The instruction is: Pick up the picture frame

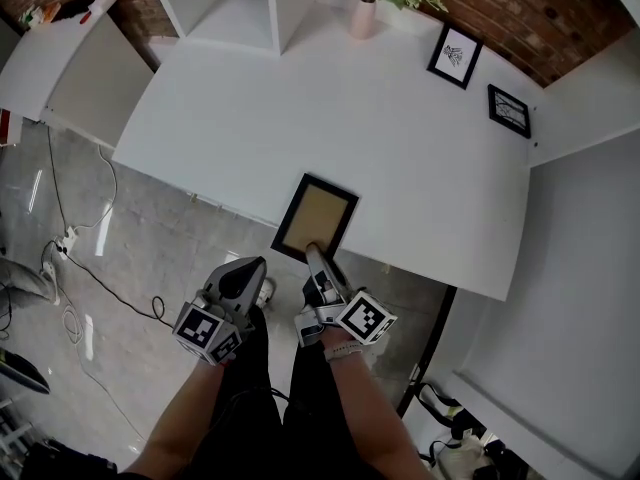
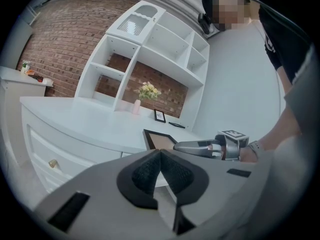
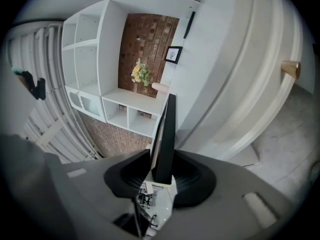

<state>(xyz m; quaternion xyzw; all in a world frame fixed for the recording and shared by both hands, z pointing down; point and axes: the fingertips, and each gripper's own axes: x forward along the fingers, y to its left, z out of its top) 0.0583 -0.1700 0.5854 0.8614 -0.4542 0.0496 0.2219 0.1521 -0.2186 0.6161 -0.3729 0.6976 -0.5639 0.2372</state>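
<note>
**A:** Where is the picture frame [image 1: 317,218]?

**B:** At the front edge of the white tabletop [image 1: 250,118]. It is a black frame with a tan panel facing up. Its far end is over the tabletop and its near end juts out past the edge, above the floor.

**A:** Does anything have hold of it?

**B:** Yes, the right tool [image 1: 315,258]. It reaches in from the near side, and its pads pinch the frame's near edge. In the right gripper view the frame [image 3: 167,134] stands edge-on between the two dark pads of that tool [image 3: 162,176], with one pad pressed against each face.

**A:** And the left tool [image 1: 255,268]?

**B:** It hangs off the tabletop, just left of the right one and short of the edge. In the left gripper view its tips [image 2: 160,151] are pressed together with nothing between them. The same view shows the frame [image 2: 159,140] ahead and the right tool [image 2: 182,146] coming in on it from the right.

**A:** Is the frame lifted clear of the surface?

**B:** I can't tell; no view shows a gap under it.

**A:** What else is on the tabletop?

**B:** A pink vase of yellow flowers [image 1: 363,16] stands at the back, beside a white shelf unit [image 1: 235,3]. A small standing print [image 1: 455,55] is to its right, and a small black frame [image 1: 509,110] lies further right. All are well apart from the picture frame.
</note>
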